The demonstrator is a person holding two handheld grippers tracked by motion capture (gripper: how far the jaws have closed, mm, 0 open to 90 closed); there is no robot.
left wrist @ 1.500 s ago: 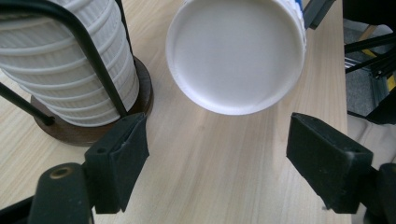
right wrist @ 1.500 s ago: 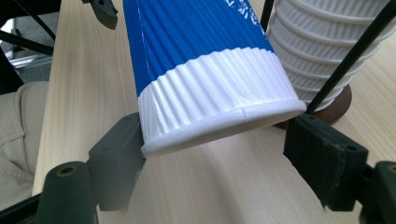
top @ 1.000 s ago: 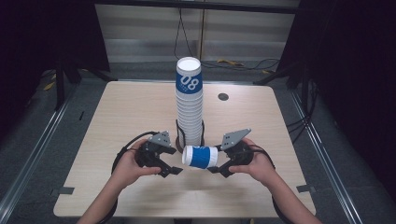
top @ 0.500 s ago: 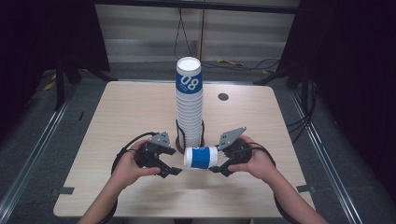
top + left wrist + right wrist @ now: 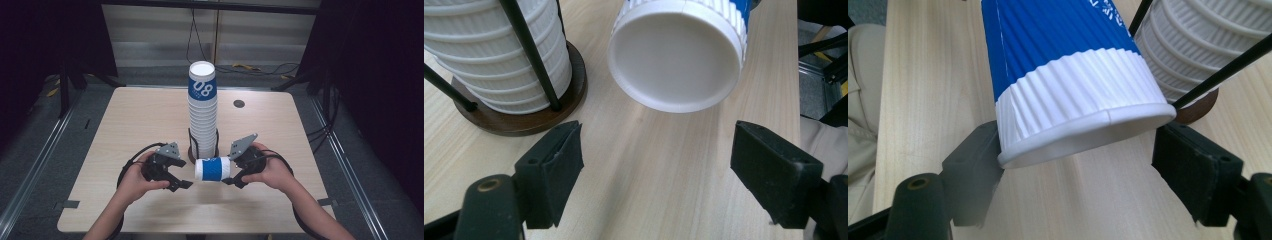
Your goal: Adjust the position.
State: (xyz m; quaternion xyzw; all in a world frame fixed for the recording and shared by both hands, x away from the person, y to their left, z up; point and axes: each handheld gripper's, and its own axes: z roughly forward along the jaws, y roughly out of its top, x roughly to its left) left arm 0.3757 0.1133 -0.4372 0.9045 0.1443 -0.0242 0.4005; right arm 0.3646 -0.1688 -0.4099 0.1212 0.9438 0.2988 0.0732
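High view, item by item. One table [image 5: 125,130], pale wood, with a dark floor beyond every edge. One tall stack of white ribbed cups [image 5: 202,117], topped by a blue cup, stands in a holder with a round dark base [image 5: 524,122] and thin black rods, near the table's middle. One small dark disc [image 5: 239,103] lies to the right of the stack, well apart from it. One loose blue cup [image 5: 212,168] is held on its side above the table just in front of the holder's base, between my two grippers.

Right gripper [image 5: 235,176] — I see its jaws clamped on the wide rim end of the blue cup; in the right gripper view the rim [image 5: 1088,132] sits between the two black jaws, pressed against the one on the left and reaching the one on the right.

Left gripper [image 5: 184,180] — jaws apart, nothing between them. In the left gripper view the cup's white closed bottom [image 5: 676,55] faces me, ahead of the jaws and not touching them.

Open room: wide bare wood to the left and right of the stack and along the near edge in front of both hands. The tight spot is the holder, just behind the cup. Two forearms come in from the near edge.
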